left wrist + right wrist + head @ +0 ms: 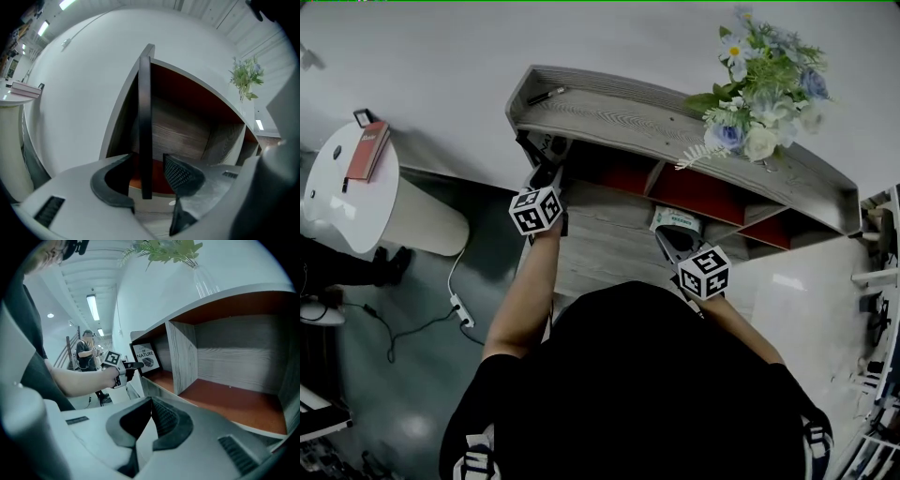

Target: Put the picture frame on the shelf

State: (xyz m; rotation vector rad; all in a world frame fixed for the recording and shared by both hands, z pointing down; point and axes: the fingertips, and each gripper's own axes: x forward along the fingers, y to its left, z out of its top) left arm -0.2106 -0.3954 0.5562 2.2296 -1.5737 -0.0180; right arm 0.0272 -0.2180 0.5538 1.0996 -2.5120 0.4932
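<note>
The black picture frame (145,117) stands upright, edge-on, in the left compartment of the grey shelf (187,131) with red-brown floors. My left gripper (146,180) is open around the frame's lower edge, with a gap showing beside the right pad (180,173). In the right gripper view the frame (144,357) shows its printed front, with the left gripper (133,365) at it. From the head view the left gripper (546,167) reaches under the shelf top (628,117). My right gripper (151,408) is shut and empty in front of the middle compartment, and also shows in the head view (672,241).
A vase of blue and white flowers (759,84) stands on the shelf top's right end, and a dark pen-like item (546,95) on its left end. A round white table (342,202) with a red book (367,150) is at the left. A cable and power strip (461,309) lie on the floor.
</note>
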